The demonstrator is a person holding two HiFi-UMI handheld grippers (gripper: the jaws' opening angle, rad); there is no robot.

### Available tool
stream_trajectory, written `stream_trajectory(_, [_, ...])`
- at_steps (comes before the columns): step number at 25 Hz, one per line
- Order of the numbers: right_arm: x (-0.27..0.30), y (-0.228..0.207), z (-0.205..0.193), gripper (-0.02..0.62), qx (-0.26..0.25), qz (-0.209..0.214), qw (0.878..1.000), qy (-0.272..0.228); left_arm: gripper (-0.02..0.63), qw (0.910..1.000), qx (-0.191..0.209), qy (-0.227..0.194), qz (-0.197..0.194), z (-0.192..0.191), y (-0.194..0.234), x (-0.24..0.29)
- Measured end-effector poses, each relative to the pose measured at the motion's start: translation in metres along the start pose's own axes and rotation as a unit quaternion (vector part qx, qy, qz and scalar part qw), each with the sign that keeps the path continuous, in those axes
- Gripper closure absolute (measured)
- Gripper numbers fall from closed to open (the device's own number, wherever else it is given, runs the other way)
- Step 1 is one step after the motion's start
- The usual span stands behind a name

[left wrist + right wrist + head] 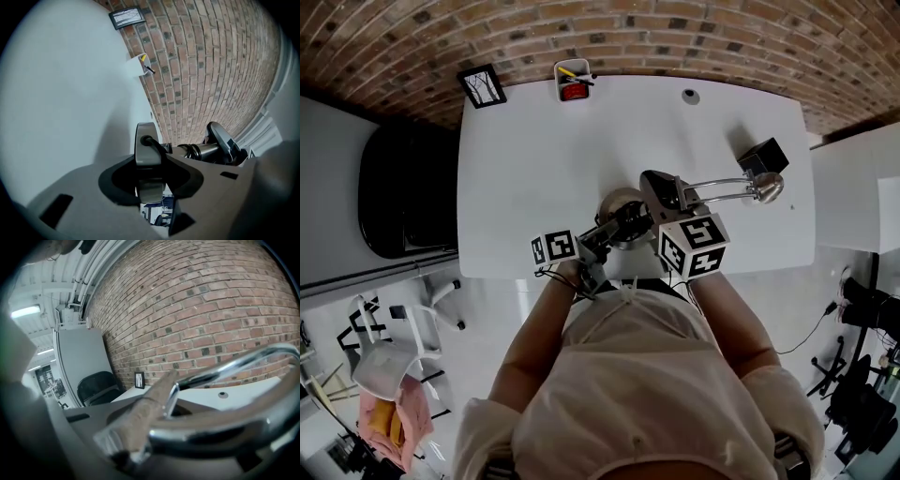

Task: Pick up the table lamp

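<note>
Left tongs (pixel 617 223) on lamp base (pixel 619 199), right tongs (pixel 673 195) on lamp arm (pixel 719 184); head (pixel 769 187) rightward.

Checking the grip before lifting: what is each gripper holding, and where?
Both hold the table lamp: the left gripper clamps its round base by the rim, the right gripper its chrome arm.

Fingers (pixel 140 420) tight on chrome lamp arm (pixel 234 363)
</note>
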State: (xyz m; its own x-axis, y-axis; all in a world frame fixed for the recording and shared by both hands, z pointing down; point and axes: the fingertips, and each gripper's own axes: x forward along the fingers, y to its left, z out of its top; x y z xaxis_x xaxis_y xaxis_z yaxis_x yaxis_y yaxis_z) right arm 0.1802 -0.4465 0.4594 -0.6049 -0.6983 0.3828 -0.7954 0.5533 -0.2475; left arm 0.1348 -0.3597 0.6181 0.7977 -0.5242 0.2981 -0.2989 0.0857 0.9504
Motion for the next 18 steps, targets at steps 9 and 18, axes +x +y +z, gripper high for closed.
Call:
stream_trajectory(9, [0.005, 0.010, 0.077, 0.561, -0.047, 0.004, 0.998, -0.031, 0.462, 0.9984, 0.028, -0.034, -0.036, 0.051, -0.057, 0.002])
stream_trajectory(18, [-0.006, 0.023, 0.160, 0.561, -0.081, 0.010, 0.994, -0.067, 0.457, 0.9924, 0.071, -0.064, -0.078, 0.095, -0.131, -0.006])
